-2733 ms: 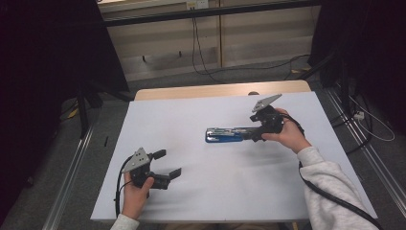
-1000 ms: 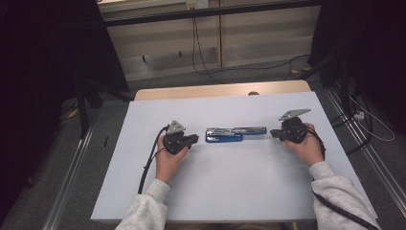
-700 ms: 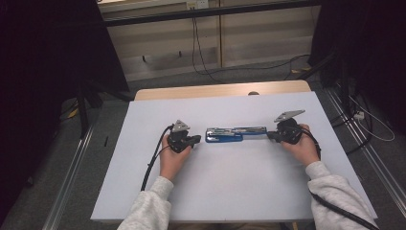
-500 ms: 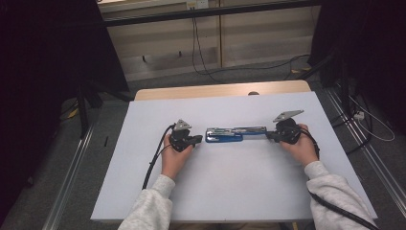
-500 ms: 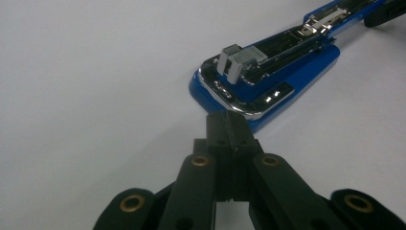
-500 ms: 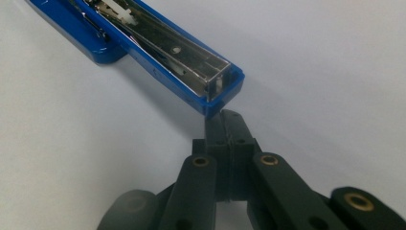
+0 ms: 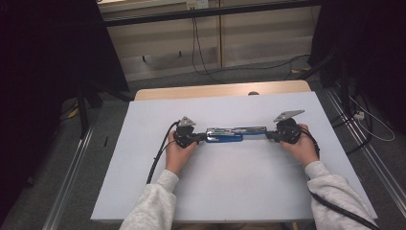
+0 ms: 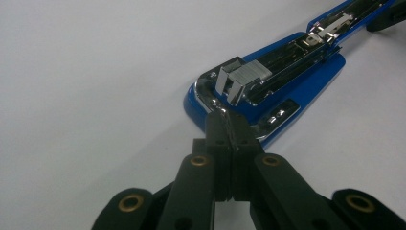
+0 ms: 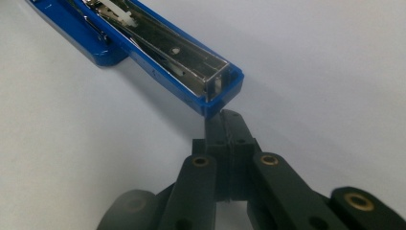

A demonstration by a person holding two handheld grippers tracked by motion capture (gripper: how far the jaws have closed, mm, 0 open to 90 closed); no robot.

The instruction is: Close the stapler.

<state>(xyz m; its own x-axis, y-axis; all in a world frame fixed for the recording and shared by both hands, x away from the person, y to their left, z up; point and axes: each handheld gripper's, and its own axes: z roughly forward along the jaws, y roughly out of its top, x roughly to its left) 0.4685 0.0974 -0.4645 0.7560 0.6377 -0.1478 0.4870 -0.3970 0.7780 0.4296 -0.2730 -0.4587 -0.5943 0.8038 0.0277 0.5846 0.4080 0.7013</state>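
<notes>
The stapler (image 7: 235, 134) is lying opened out flat near the middle of the white desk (image 7: 239, 191), its blue base and its chrome magazine stretched in one line between our two tools. We are holding the left tool (image 7: 198, 138) against the base end; in the left gripper view its jaws are pressed together, their tips touching the chrome front edge (image 8: 218, 109) of the stapler (image 8: 268, 91). We cannot tell whether they are pinching that edge or only pushing on it. We are holding the right tool (image 7: 271, 135) at the far end, jaws likewise pressed together and meeting the blue end wall (image 9: 222, 98).

Risk, in our judgement: both contacts are narrow and on hard, smooth surfaces. Uneven pressure from either side is likely to make a tip slip off, letting the stapler pivot or skid on the desk.
</notes>
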